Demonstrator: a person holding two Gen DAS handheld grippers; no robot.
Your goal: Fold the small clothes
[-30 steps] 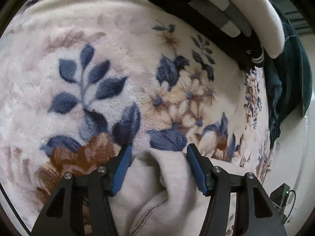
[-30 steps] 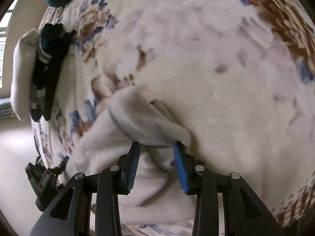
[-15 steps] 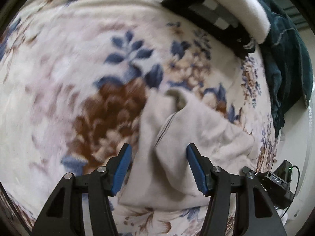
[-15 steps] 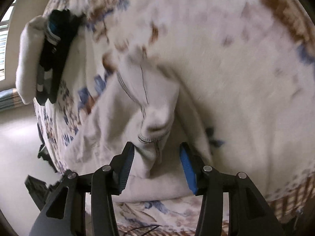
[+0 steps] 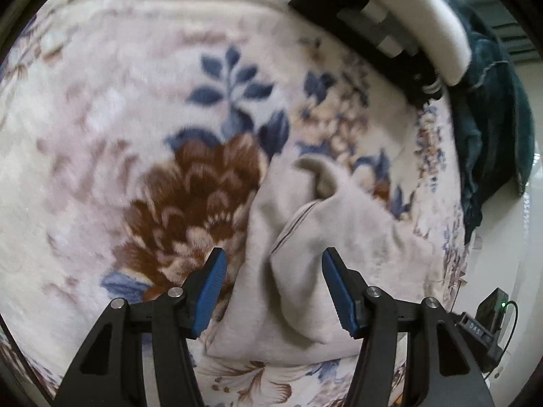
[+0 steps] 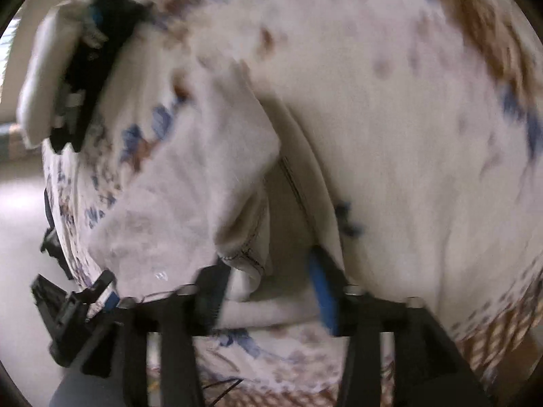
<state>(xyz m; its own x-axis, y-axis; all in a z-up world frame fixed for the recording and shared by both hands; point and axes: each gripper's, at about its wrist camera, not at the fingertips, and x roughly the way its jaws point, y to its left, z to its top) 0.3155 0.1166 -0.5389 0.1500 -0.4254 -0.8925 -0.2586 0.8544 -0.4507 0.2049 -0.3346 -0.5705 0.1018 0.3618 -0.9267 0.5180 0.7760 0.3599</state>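
A small beige garment [image 5: 315,237] lies loosely folded on the floral fleece blanket [image 5: 101,135], one flap with a dark seam turned over the rest. My left gripper [image 5: 274,261] hovers over its near part, open, blue pads clear of the cloth on both sides. In the blurred right wrist view the same garment [image 6: 190,186] lies crumpled with a stitched hem showing. My right gripper [image 6: 268,268] is above that hem. Its jaws are opening, with cloth lying between them but not pinched.
A pile of folded clothes [image 5: 407,17], white over black and grey stripes, sits at the blanket's far edge, with a dark teal garment [image 5: 492,135] beside it. The pile [image 6: 68,78] appears upper left in the right view. A black device [image 5: 488,318] with a green light sits beyond the bed's edge.
My left gripper pulled back and rose, so more of the garment shows. My right gripper's jaws widened off the fold they pinched, and it lifted slightly and rolled.
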